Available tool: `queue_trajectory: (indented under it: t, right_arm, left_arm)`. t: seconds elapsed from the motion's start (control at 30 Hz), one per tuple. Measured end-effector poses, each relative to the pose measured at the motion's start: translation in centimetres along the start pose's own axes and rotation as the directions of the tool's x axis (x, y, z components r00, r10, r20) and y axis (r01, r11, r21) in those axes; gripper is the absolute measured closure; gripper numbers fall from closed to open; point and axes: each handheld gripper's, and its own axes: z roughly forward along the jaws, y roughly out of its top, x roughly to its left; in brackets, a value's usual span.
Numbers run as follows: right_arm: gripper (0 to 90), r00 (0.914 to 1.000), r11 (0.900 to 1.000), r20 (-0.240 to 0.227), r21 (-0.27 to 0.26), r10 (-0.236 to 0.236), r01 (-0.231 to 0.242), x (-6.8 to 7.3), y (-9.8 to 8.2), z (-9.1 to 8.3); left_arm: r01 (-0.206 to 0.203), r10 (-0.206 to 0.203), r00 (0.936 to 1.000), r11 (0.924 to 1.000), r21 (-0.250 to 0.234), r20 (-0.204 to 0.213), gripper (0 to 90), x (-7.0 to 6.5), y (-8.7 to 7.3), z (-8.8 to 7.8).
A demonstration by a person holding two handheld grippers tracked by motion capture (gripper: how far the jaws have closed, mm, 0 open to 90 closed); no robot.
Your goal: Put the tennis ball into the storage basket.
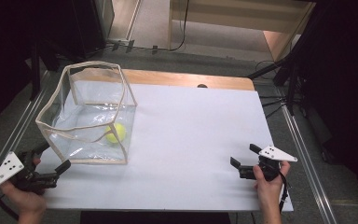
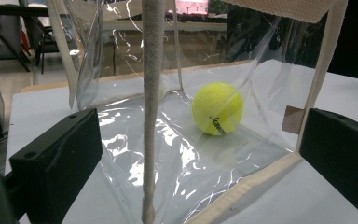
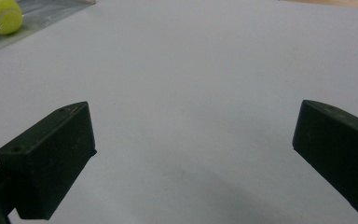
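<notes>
A clear plastic bag (image 1: 86, 114) with cream fabric trim is stood upright and open-topped on the far-left part of the white table (image 1: 191, 140), its near-left corner hanging close to the table's left edge. 1 yellow tennis ball (image 1: 116, 132) is seen inside it, resting on the bag floor toward the near-right corner; in the left gripper view the ball (image 2: 217, 108) is sighted through the clear wall. The left gripper (image 1: 51, 158) is held at the near-left table corner, jaws spread apart, nothing clamped. In the left gripper view the bag's near vertical trim seam (image 2: 152, 107) is framed between the 2 jaws, with the bottom trim edge (image 2: 247, 184) running toward the right jaw; whether either jaw touches the plastic cannot be told. The right gripper (image 1: 244, 156) is held near the near-right edge of the table, jaws also wide apart and empty, well apart from the bag. In the right gripper view, bare white surface lies between and beyond its jaws, with the ball (image 3: 1, 16) at far left. Open room is left across the whole middle and right of the table. A dark spot (image 1: 202, 86) is noted at the far wooden edge.
</notes>
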Motion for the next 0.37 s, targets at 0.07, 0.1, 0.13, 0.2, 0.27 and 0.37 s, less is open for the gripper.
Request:
queue_trajectory:
  t: [0.07, 0.1, 0.13, 0.2, 0.27, 0.37]
  right_arm:
    - [0.0, 1.0, 1.0, 0.007, 0.0, -0.001, 0.001, -0.18, -0.07, -0.19]
    - [0.0, 0.9999, 1.0, 0.012, -0.006, 0.009, -0.009, -0.18, -0.13, -0.33]
    - [0.0, 0.9997, 1.0, 0.018, -0.01, 0.017, -0.016, -0.25, -0.16, -0.5]
    - [0.0, 0.9994, 1.0, 0.026, -0.022, 0.02, -0.02, -0.41, -0.23, -0.75]
    - [0.0, 0.9992, 1.0, 0.034, -0.022, 0.022, -0.022, -0.55, -0.31, -0.94]
    - [0.0, 0.9984, 0.999, 0.045, -0.027, 0.036, -0.035, -0.76, -0.47, -1.06]
  left_arm:
    - [0.004, -0.004, 1.0, 1.0, -0.001, -0.002, 0.0, 0.0, 0.0, 0.0]
    - [0.006, -0.006, 1.0, 1.0, -0.003, 0.001, 0.0, 0.01, 0.0, 0.0]
    - [0.007, -0.007, 1.0, 1.0, -0.004, 0.003, 0.0, 0.02, 0.0, 0.01]
    - [0.008, -0.008, 1.0, 1.0, -0.004, 0.004, 0.0, 0.02, 0.01, 0.0]
    - [0.008, -0.008, 1.0, 1.0, -0.004, 0.004, 0.0, 0.03, 0.01, 0.02]
    - [0.006, -0.006, 1.0, 1.0, -0.003, 0.004, 0.0, 0.07, 0.02, 0.03]
